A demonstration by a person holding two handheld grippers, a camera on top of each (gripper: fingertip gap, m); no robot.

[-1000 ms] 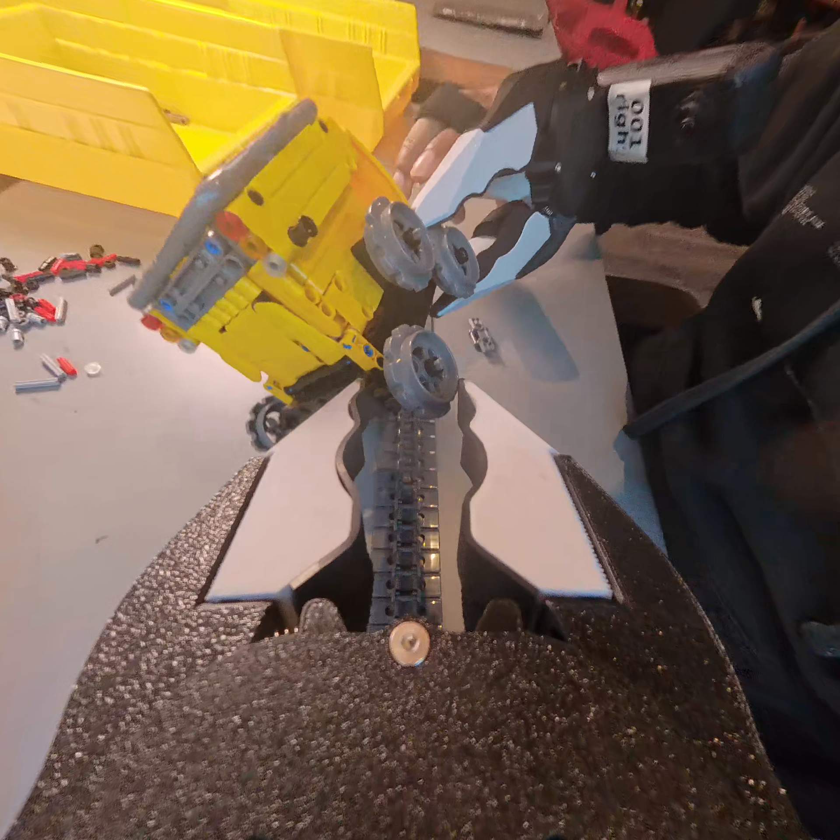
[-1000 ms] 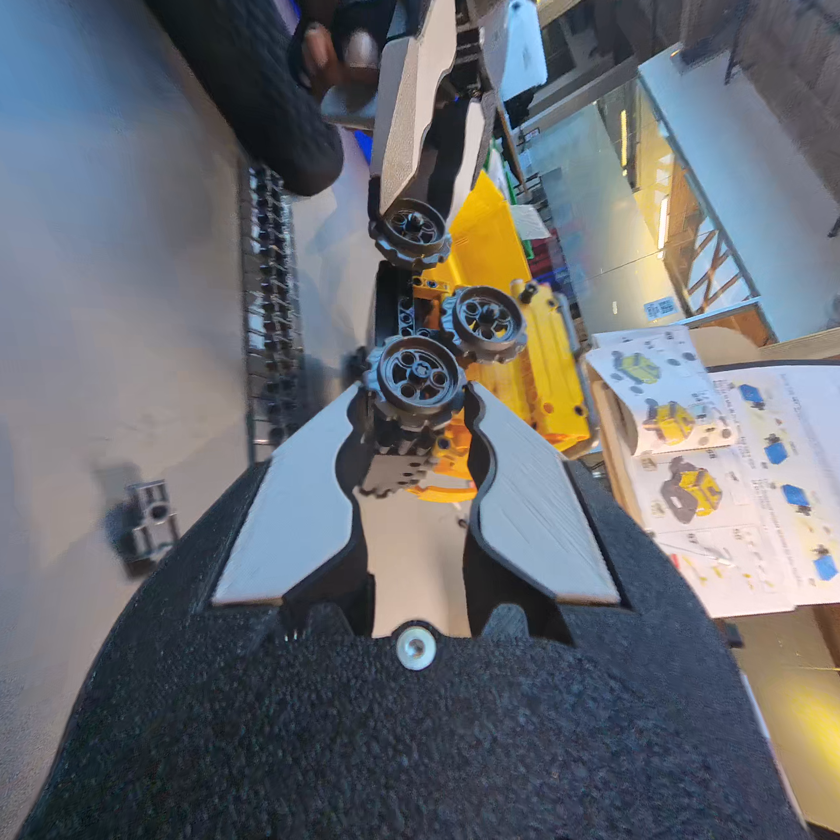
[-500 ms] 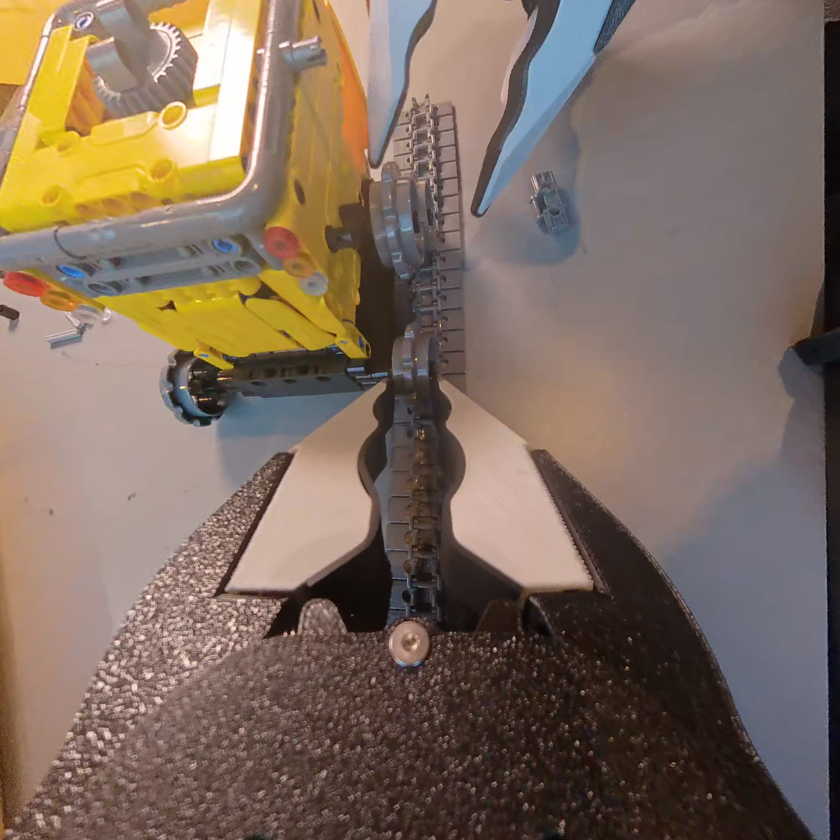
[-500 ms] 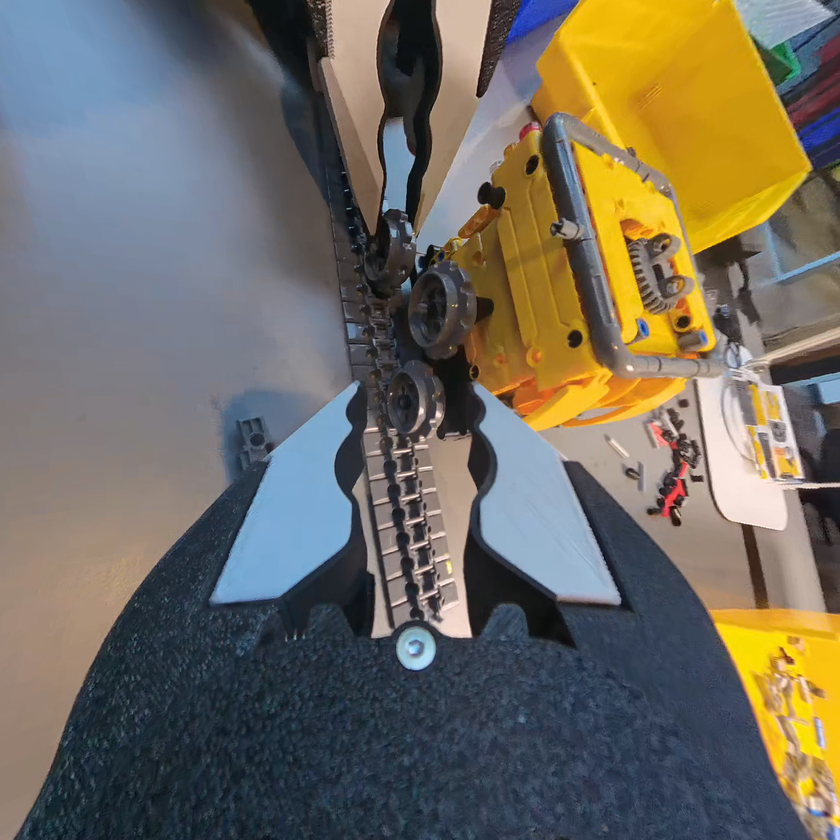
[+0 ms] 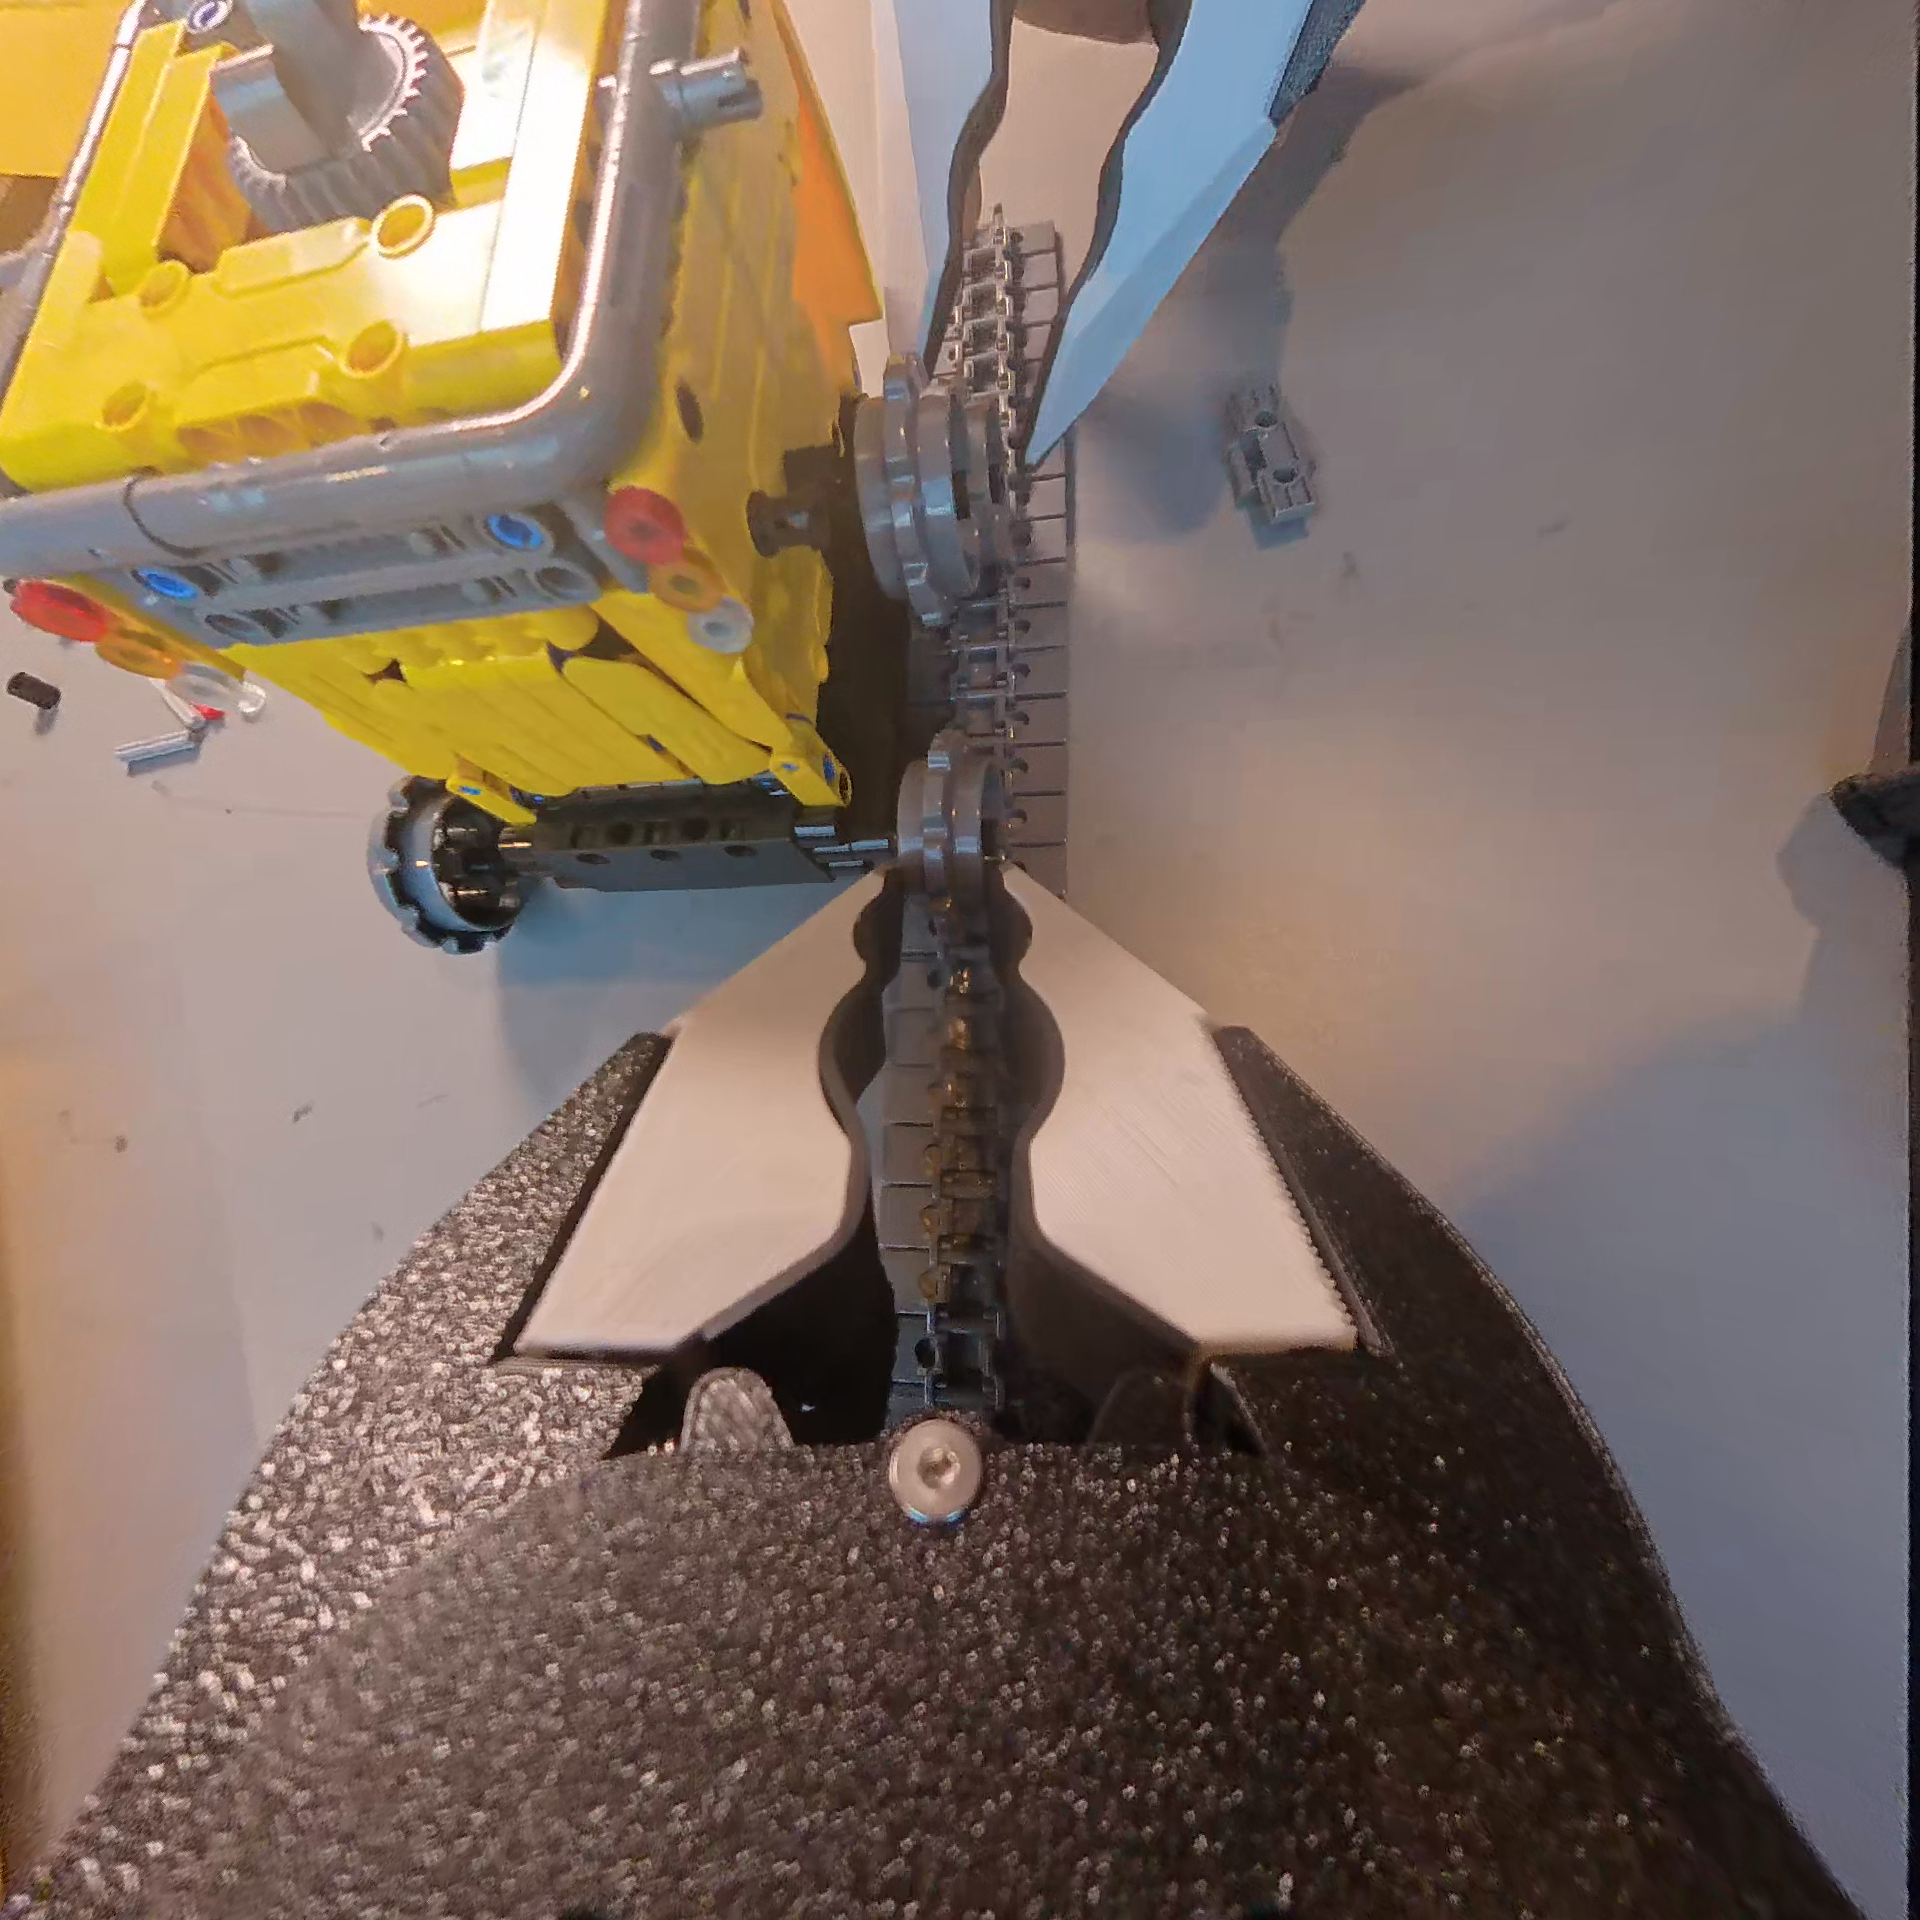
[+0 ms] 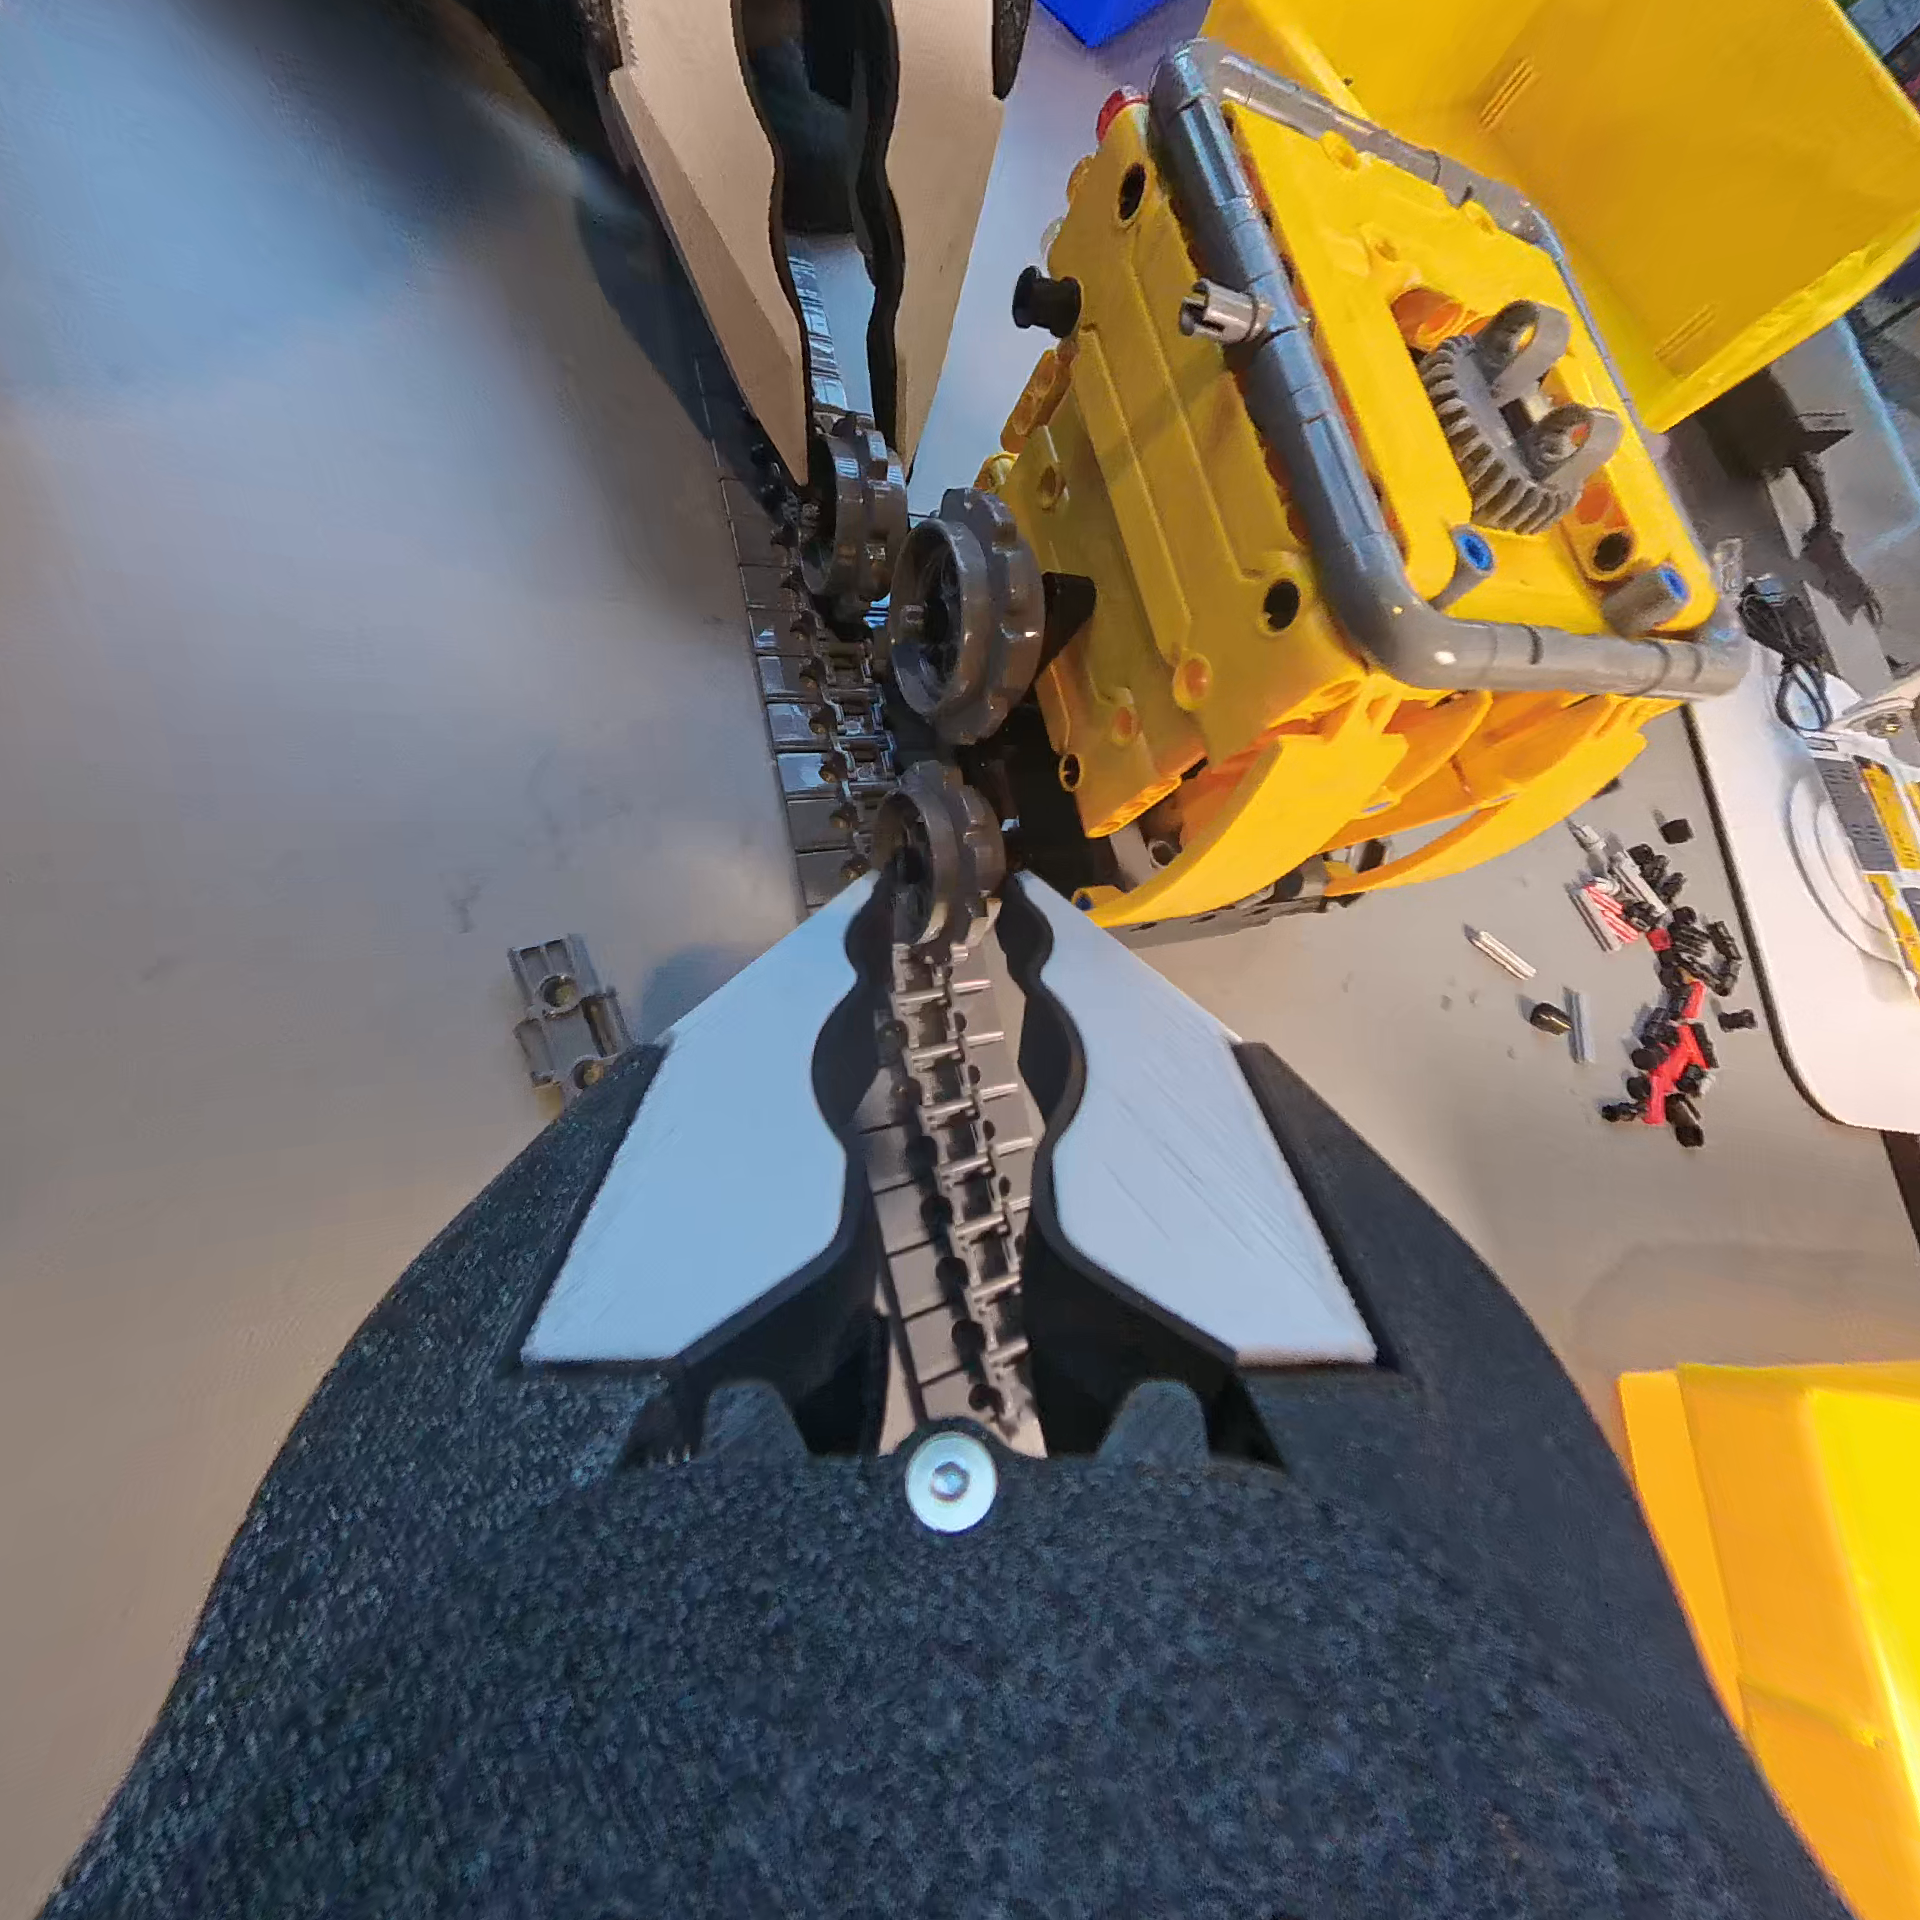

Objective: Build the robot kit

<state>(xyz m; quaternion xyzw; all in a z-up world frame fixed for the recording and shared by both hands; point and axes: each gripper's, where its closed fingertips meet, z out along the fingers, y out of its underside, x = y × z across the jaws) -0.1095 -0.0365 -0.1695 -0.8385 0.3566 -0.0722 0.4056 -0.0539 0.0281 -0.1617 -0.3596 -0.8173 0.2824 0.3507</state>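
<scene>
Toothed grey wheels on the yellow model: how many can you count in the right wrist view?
3: one at the far hand-held gripper, a larger middle one, one at the near tips. Others may be hidden.

Sprockets (image 5: 951, 821) on track (image 5: 1023, 582), model (image 5: 436, 416) left.

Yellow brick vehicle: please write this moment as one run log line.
left gripper: at rear sprocket | right gripper: at end sprocket | yellow vehicle: sprockets over track chain on table

We look steeply down along each claw at the table (image 5: 1507, 935), very near, from opposite ends, facing each other, both sharing the track (image 5: 1013, 623) and yellow model (image 6: 1299, 520).
</scene>
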